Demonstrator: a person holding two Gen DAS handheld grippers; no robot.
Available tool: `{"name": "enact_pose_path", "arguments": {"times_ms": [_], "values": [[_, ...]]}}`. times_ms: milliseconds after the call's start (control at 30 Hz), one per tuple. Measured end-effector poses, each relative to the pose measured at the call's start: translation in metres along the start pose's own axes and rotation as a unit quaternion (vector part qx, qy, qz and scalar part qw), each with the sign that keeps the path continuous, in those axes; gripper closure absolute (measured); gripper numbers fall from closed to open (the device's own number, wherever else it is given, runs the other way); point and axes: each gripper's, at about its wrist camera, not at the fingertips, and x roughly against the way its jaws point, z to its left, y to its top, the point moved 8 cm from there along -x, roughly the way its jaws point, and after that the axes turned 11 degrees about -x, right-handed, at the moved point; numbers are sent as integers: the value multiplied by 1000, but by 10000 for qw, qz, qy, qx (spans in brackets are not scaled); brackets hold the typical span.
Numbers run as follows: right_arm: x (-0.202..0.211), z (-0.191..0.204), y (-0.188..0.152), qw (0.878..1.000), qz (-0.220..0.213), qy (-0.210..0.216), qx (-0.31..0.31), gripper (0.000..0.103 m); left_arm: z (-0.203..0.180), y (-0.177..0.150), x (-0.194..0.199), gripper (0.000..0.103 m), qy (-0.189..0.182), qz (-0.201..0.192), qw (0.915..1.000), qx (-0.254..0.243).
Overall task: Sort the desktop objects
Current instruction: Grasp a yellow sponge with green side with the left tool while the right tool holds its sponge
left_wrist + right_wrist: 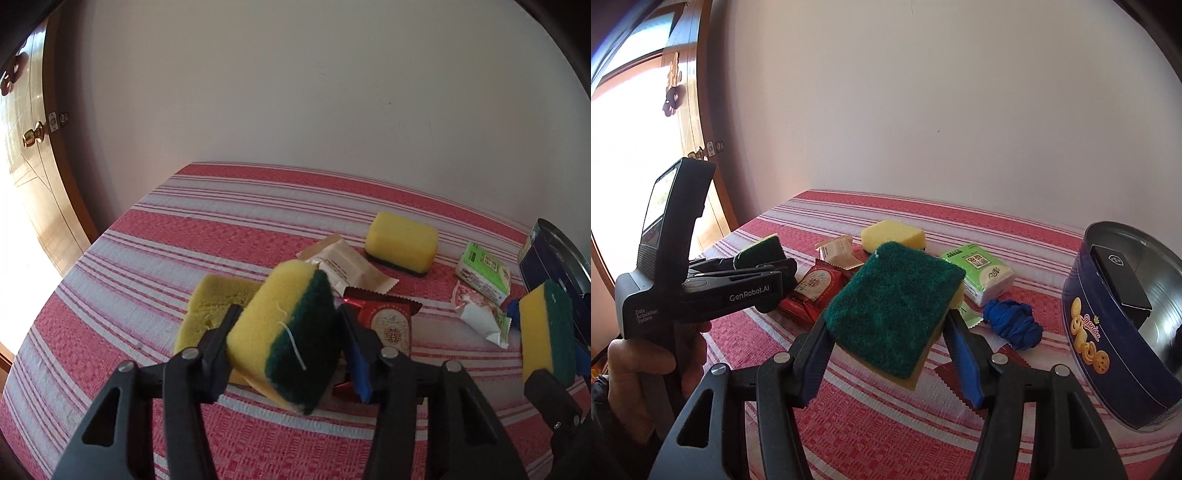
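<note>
My left gripper [286, 334] is shut on a yellow-and-green sponge [284, 343], held above the red striped tablecloth [147, 258]. My right gripper [886, 328] is shut on a second yellow-and-green sponge [894, 310], green side up, also held in the air; it shows at the right in the left wrist view [548, 328]. The left gripper with its sponge shows in the right wrist view [759, 258]. A third sponge [400, 242] lies yellow side up further back, and a yellow foam piece [214, 299] lies under the left gripper.
A blue cookie tin [1108, 350] with a black box inside stands at the right. On the cloth lie a red snack packet [812, 288], a beige wrapped packet [836, 251], a green tissue pack [979, 273], a blue bundled cloth [1012, 323] and a white-and-green packet [484, 321].
</note>
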Motion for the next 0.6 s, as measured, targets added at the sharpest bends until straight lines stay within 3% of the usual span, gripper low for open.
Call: {"name": "enact_pose_path", "arguments": {"times_ms": [167, 200, 367, 600], "values": [[6, 3, 1, 9997, -217, -77, 111, 41, 0, 1, 4, 62, 235, -59, 9997, -34], [9, 3, 3, 9993, -341, -115, 144, 41, 1, 2, 8, 67, 301, -120, 9995, -29], [30, 8, 13, 9898, -1167, -550, 601, 41, 8, 2, 23, 68, 687, -347, 9970, 34], [34, 13, 13, 9875, -1297, -561, 692, 41, 14, 6, 41, 71, 1147, -669, 9911, -4]]}}
